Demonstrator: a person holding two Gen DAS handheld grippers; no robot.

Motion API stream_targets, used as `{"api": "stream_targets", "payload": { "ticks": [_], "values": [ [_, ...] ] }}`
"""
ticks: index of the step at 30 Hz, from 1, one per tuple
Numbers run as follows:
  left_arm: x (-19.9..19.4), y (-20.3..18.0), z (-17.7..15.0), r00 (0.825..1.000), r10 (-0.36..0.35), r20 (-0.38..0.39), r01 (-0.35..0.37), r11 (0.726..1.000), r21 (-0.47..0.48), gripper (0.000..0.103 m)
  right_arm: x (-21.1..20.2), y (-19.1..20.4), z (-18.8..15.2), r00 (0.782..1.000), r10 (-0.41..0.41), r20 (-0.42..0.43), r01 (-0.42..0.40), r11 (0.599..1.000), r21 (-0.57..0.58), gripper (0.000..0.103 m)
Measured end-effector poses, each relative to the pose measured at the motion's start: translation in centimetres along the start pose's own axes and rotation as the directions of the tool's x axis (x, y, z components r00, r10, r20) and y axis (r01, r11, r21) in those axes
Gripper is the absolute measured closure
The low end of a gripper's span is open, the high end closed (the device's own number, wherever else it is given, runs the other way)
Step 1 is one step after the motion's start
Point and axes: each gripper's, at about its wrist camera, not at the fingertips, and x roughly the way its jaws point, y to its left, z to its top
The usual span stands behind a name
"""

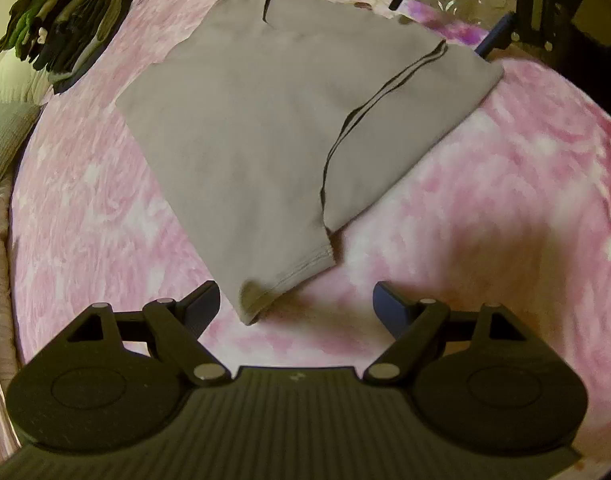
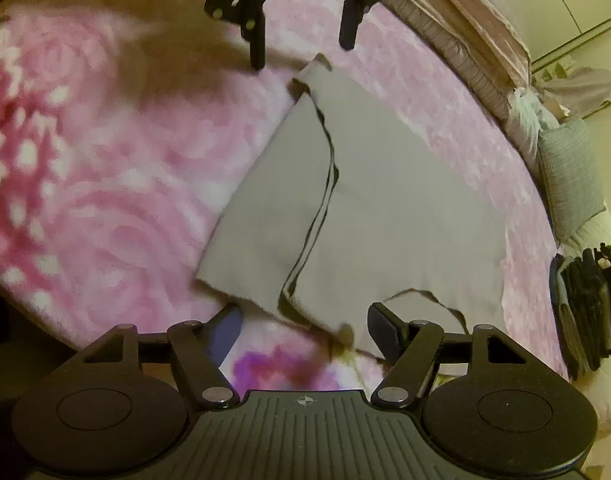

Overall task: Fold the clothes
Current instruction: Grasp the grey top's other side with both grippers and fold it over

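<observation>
1. Grey, smooth knit garment (image 1: 241, 132) lies flat on a pink, plush floral-patterned bed cover (image 1: 485, 216); one side flap is folded over, dark-stitched edges showing.
2. Outline roughly triangular. Long axis runs near to far in the left wrist view, with a narrow hemmed end pointing at the left gripper (image 1: 296, 304).
3. Left gripper: black, fingers spread, holding nothing, just short of the hem.
4. Right gripper (image 2: 304, 330): fingers spread, empty, at the garment's opposite edge.
5. Stack of dark and green folded clothes (image 1: 61, 24) far left on the bed.
</observation>
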Motion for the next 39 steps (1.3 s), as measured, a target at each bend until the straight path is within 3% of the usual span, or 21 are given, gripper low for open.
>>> {"api": "stream_targets", "payload": {
  "ticks": [7,12,13,19,24,27,29,31,35,39],
  "values": [
    [0.5,0.1,-0.3,1.0,-0.006,0.031,0.004,0.999,0.04,0.022,0.4,-0.2,1.4,1.0,0.002,0.013,-0.002,1.0,-0.001,0.048],
    [0.4,0.0,-0.4,0.999,0.007,0.052,-0.011,0.997,0.081,0.022,0.4,-1.3,1.9,1.0,0.007,0.008,-0.007,0.999,0.051,0.098],
    [0.4,0.0,-0.5,0.999,0.01,0.054,-0.014,0.996,0.089,0.023,0.2,-1.7,1.9,1.0,0.006,0.012,-0.007,0.998,0.068,0.1],
    [0.9,0.3,-0.4,0.997,0.05,0.063,-0.058,0.988,0.146,0.029,-1.8,-4.0,2.2,0.999,0.01,0.031,-0.016,0.982,0.19,0.103],
    [1.5,-0.1,0.2,0.994,0.078,0.074,-0.093,0.971,0.222,0.044,-3.4,-5.9,2.6,0.999,0.004,0.033,-0.012,0.968,0.249,0.103],
    [1.8,-0.3,0.6,0.994,0.078,0.071,-0.094,0.961,0.259,0.064,-3.9,-6.7,2.9,0.999,0.004,0.033,-0.012,0.967,0.255,0.103],
    [1.9,0.0,0.9,0.996,0.072,0.059,-0.085,0.96,0.267,0.086,-4.0,-6.9,3.0,1.0,0.012,0.029,-0.019,0.967,0.253,0.103],
    [1.6,0.6,1.1,0.997,0.057,0.045,-0.067,0.963,0.261,0.097,-4.2,-6.9,2.9,0.999,0.03,0.025,-0.035,0.966,0.258,0.103],
    [0.0,3.2,2.5,0.998,0.045,0.039,-0.053,0.974,0.22,0.1,-4.7,-7.9,3.0,0.997,0.066,0.027,-0.07,0.957,0.28,0.103],
    [-1.9,7.2,5.2,0.999,0.037,0.031,-0.042,0.984,0.176,0.1,-5.6,-10.8,2.8,0.996,0.086,0.034,-0.092,0.924,0.37,0.103]
  ]
}}
